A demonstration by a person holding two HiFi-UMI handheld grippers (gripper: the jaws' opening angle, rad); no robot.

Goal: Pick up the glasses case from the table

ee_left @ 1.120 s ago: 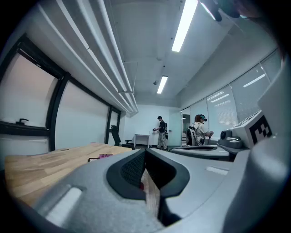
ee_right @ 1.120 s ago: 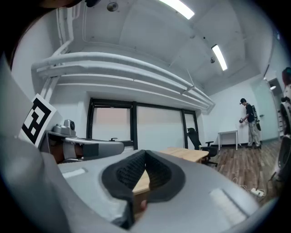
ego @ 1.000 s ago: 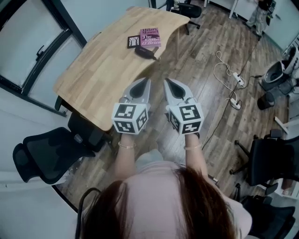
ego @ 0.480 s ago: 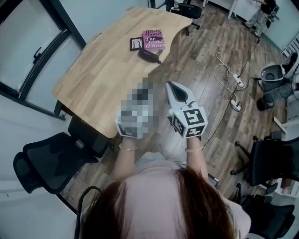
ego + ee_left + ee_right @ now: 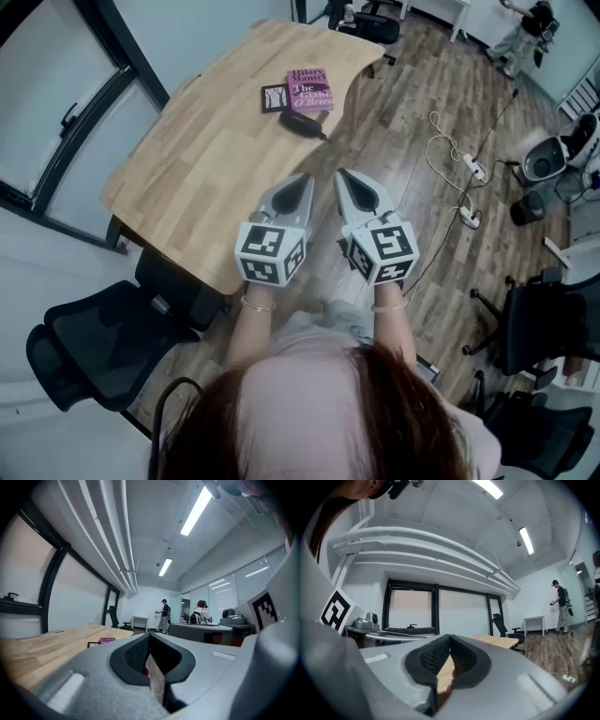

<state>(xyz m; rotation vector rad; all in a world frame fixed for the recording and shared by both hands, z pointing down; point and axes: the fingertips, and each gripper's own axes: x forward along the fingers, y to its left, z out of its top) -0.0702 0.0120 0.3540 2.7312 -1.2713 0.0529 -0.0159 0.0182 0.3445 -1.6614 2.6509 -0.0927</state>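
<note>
Glasses case (image 5: pixel 302 123) lies beside pink book (image 5: pixel 309 90), far from left gripper (image 5: pixel 301 179) and right gripper (image 5: pixel 343 176) (fingers (image 5: pixel 286 198) closed, empty).

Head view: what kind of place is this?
Probably an open office or lab workspace. There's a long wooden table, a black mesh office chair near its closer end, and a power strip with loose cable lying on the plank floor.

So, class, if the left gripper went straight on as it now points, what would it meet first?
Probably nothing close. The left gripper points level by the edge of the table; the glasses case lies left of its line, which looks free over the floor, though depth is unclear.
</note>
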